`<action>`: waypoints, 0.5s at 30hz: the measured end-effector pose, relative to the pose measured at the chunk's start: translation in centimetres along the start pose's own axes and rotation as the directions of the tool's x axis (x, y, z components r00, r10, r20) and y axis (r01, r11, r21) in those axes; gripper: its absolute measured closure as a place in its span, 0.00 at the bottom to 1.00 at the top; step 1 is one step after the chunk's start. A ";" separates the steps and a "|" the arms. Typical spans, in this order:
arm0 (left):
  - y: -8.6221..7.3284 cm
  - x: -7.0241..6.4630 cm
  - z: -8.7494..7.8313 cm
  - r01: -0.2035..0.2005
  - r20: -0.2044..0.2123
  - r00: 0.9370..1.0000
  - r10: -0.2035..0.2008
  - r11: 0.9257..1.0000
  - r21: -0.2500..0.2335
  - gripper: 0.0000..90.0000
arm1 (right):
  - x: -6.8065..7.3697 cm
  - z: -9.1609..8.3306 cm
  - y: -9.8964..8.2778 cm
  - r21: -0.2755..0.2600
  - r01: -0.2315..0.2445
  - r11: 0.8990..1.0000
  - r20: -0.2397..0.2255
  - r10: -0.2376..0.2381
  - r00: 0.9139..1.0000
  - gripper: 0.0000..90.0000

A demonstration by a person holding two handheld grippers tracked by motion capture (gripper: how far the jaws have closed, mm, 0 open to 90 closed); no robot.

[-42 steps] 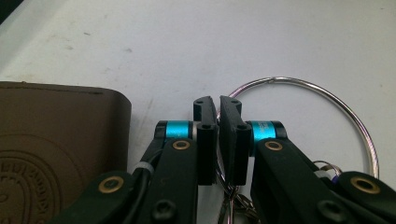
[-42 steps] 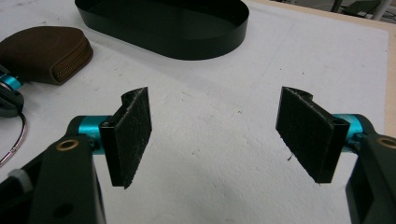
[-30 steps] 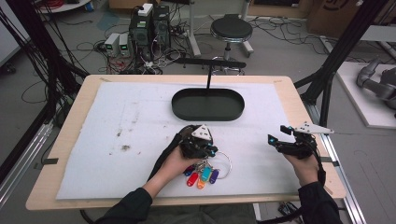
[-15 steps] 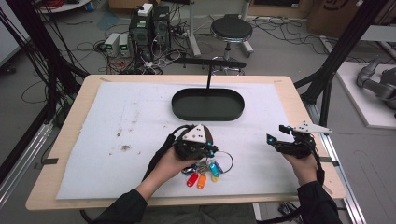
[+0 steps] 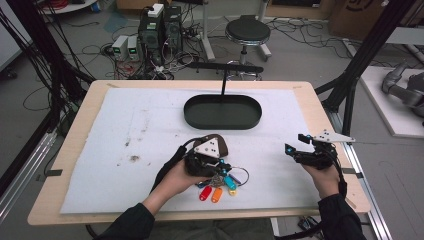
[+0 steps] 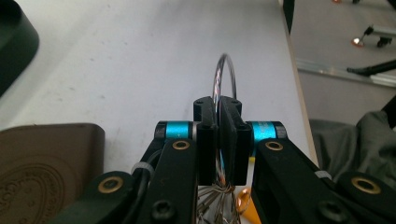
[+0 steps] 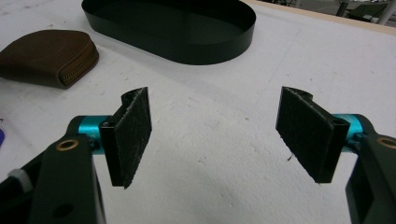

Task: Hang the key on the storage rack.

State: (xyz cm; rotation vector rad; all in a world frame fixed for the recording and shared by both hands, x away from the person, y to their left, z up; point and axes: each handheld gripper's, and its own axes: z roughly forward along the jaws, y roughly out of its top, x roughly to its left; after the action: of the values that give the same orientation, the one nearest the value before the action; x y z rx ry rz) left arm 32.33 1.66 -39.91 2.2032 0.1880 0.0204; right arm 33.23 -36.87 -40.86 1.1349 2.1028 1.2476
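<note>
Left tongs [image 6: 218,140] clamped on the wire ring [image 6: 223,79] of a key bunch [image 5: 220,184], coloured tags resting on the white mat [image 5: 125,150] near the worktop's [image 5: 320,107] front edge. Right tongs [image 7: 219,135] held wide open and empty, well apart to the side. Brown pouch [image 7: 46,56] lying beside the left hand; black oval tray [image 5: 222,112] farther back

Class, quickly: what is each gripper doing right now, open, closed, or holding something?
Left gripper: closed, fingers clamped on the thin silver metal key ring with its coloured keys.
Right gripper: open, nothing between its fingers.
</note>
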 end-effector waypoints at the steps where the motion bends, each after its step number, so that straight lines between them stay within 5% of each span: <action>1: 0.0 0.0 0.0 0.000 0.000 1.000 0.000 1.000 0.000 0.94 | 0.0 0.0 0.0 0.000 0.000 1.000 0.000 0.000 1.000 0.30; 8: 0.0 -0.1 0.1 -0.011 0.012 1.000 0.011 1.000 -0.001 0.96 | -0.1 0.0 0.0 -0.005 -0.001 1.000 0.001 0.001 1.000 0.30; 15: 0.6 -0.1 -1.6 -0.024 -0.005 1.000 0.023 0.997 -0.079 0.96 | -0.1 -0.1 0.0 -0.004 -0.005 1.000 0.003 0.005 1.000 0.30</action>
State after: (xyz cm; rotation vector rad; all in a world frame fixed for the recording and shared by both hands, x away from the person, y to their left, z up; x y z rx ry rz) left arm 32.19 2.57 -38.49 2.1265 0.1608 0.0448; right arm 33.22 -37.03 -40.86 1.1398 2.0956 1.2514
